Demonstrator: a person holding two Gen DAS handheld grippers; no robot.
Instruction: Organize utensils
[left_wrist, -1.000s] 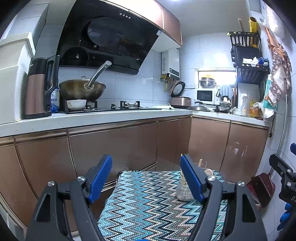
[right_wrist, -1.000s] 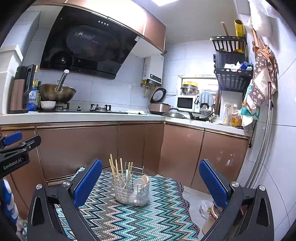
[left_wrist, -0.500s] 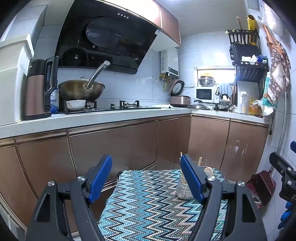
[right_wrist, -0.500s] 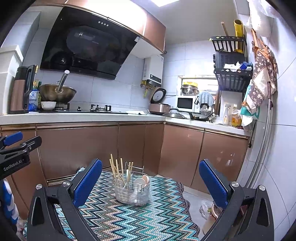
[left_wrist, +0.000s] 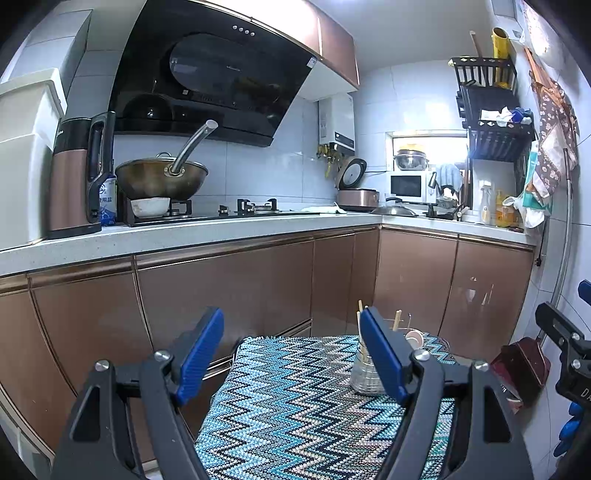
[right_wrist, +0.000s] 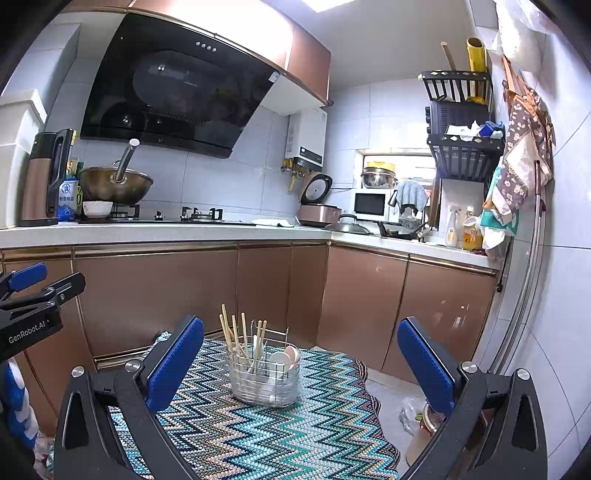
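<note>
A wire utensil basket (right_wrist: 264, 376) stands on a zigzag-patterned cloth (right_wrist: 258, 435). It holds several wooden chopsticks (right_wrist: 232, 334) and white spoons (right_wrist: 286, 356), all upright. My right gripper (right_wrist: 301, 350) is open, held above the cloth with the basket between its fingers in view, farther off. My left gripper (left_wrist: 291, 341) is also open and empty; its right finger hides part of the basket (left_wrist: 364, 374) in the left wrist view.
Brown cabinets (right_wrist: 155, 295) and an L-shaped counter (right_wrist: 166, 230) surround the cloth-covered surface. A wok (left_wrist: 161, 181) sits on the stove, with a rice cooker (right_wrist: 317, 210) and microwave (right_wrist: 371, 205) beyond. A black rack (right_wrist: 461, 147) hangs at the right wall.
</note>
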